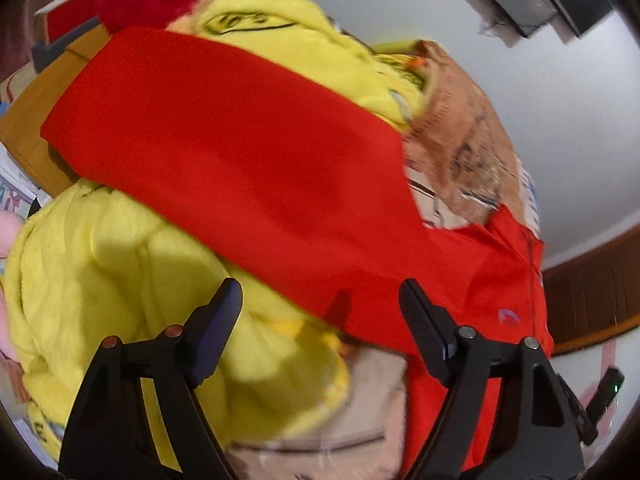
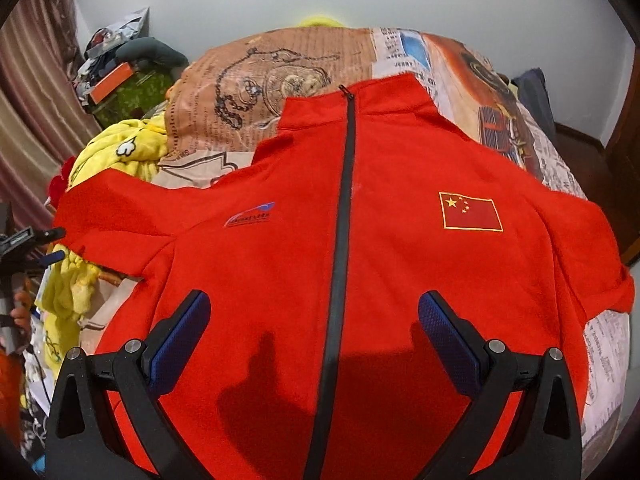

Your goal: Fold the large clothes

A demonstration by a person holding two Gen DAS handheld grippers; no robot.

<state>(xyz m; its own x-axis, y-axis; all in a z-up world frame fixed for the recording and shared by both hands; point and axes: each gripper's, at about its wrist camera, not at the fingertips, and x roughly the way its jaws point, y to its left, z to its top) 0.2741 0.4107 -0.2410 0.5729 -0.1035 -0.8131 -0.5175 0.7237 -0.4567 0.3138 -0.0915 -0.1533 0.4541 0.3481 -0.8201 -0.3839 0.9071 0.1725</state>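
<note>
A red zip-up jacket lies front-up on the bed, with a black zip down the middle, a flag patch and a small logo. My right gripper hovers open over its lower front, astride the zip, and its shadow falls on the cloth. In the left wrist view one red sleeve stretches out across a yellow fleece blanket. My left gripper is open just above the sleeve's lower edge, with nothing pressed between its pads.
The bed carries a newspaper-print sheet. Yellow fleece is bunched along its left side. A clutter pile and a curtain stand at the back left. Dark wood trim runs along the white wall.
</note>
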